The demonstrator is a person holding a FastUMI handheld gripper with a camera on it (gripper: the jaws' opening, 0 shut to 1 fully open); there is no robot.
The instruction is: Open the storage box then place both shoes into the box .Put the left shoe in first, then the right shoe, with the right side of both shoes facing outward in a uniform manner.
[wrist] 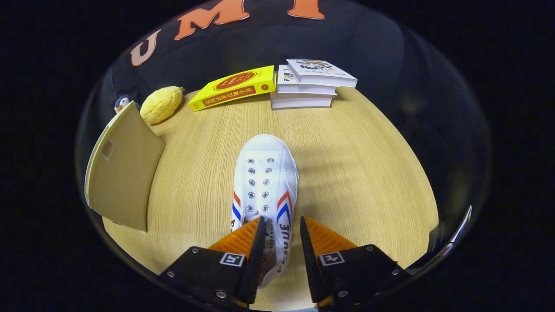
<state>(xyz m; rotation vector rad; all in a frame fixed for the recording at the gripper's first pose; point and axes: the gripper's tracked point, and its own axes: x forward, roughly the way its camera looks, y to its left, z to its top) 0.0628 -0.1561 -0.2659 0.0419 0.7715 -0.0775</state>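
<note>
Light wood table (355,173), black cloth wall (260,47) behind.

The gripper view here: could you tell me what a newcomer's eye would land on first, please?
The white shoe with red and blue stripes stands out, lying on the wooden table with its heel end between the fingers of the claw, toe pointing away. The fingers flank it with a gap on one side. Beyond it lie a bright yellow book and a stack of white books.
</note>
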